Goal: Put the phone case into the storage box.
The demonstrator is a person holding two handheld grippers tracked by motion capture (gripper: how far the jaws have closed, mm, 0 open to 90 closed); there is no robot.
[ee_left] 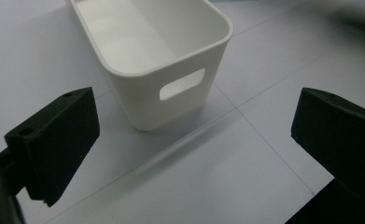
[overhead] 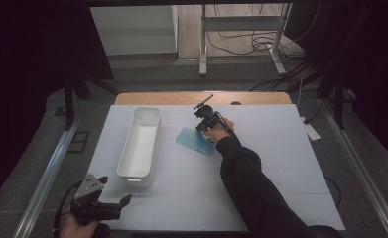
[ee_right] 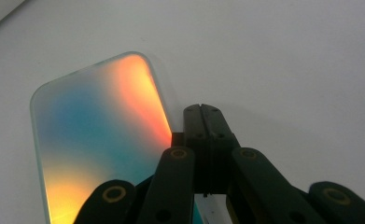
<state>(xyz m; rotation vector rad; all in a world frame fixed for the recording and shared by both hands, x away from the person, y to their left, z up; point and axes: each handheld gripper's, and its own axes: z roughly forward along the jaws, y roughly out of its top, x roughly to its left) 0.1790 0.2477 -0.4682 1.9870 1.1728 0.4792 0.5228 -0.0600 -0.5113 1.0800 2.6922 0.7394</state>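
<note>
high view, from the left: the left gripper waits with jaws spread at the desk's near edge, just short of the empty white bin; right of the bin, the right gripper is pressed together on the edge of the blue card, which lies on the desk. judging by this, the card is gripped but moving it into the bin remains

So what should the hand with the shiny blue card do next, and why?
Probably lift the card a little. The right gripper looks shut at its edge while it lies flat on the table; raising it would clear the way toward the empty white bin beside it.
</note>
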